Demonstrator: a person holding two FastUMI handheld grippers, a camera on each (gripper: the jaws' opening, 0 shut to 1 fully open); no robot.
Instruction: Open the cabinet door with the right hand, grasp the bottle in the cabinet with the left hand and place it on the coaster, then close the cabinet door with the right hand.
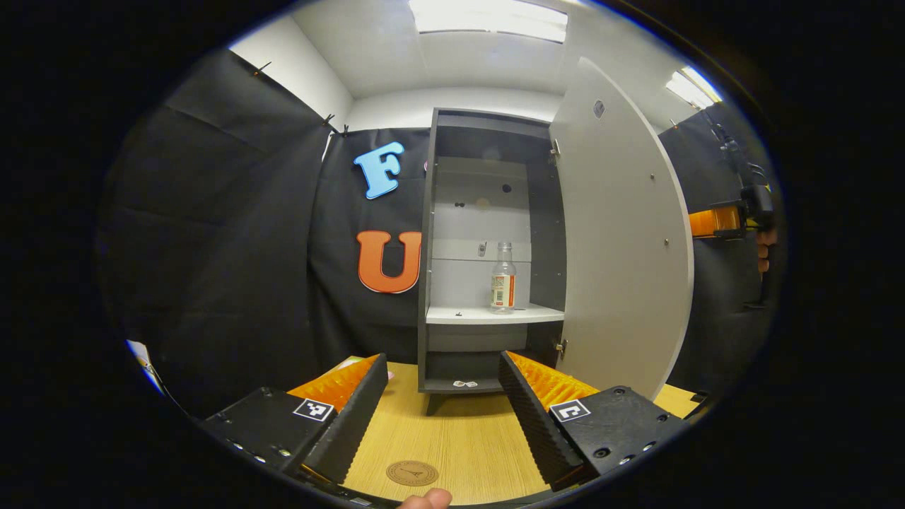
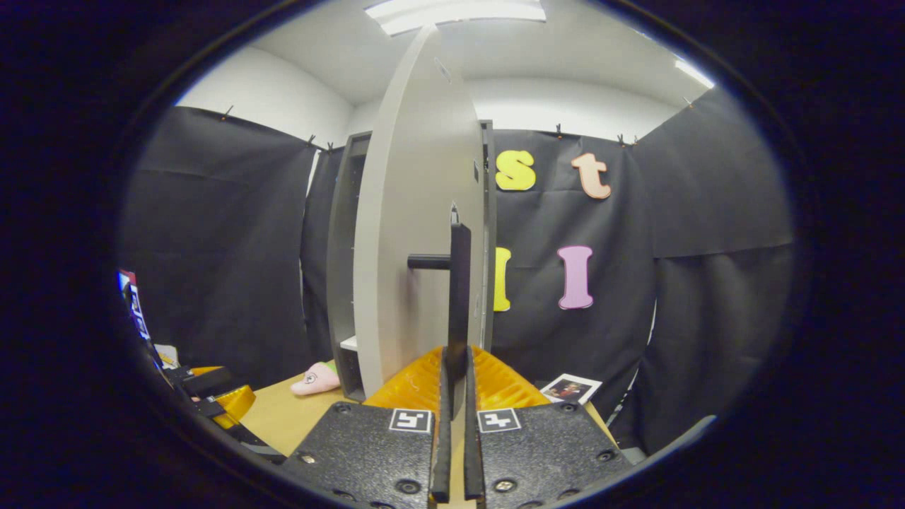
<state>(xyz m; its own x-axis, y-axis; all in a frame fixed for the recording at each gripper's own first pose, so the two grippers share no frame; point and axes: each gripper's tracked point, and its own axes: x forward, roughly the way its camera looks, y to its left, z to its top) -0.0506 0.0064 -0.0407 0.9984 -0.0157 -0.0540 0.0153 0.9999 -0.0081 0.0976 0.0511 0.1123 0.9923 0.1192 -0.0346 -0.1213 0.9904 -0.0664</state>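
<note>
Left gripper view: pale wood-grain table [image 1: 452, 438], round brown coaster [image 1: 412, 473] near its front edge. Grey cabinet [image 1: 431, 247] with flat door [image 1: 622, 240] swung open; clear plastic bottle [image 1: 503, 278] upright on white shelf [image 1: 488, 314]. Left gripper [image 1: 444, 367] spread wide, empty.

Right gripper view: right gripper [image 2: 456, 367] pinched on slim dark bar handle [image 2: 459, 297] of door.

Light wood-grain table [image 1: 459, 431] carries everything. Small pink slipper-shaped soft toy [image 2: 316, 379] lies on the table's far left part in the right gripper view, near the black cloth wall. Glossy white-bordered photo print [image 2: 570, 388] lies flat near the table's right edge, well apart from the toy. Overhead: white ceiling with rectangular fluorescent light panel [image 1: 488, 18], lit; a second lit panel [image 1: 691, 88] off to the right.
</note>
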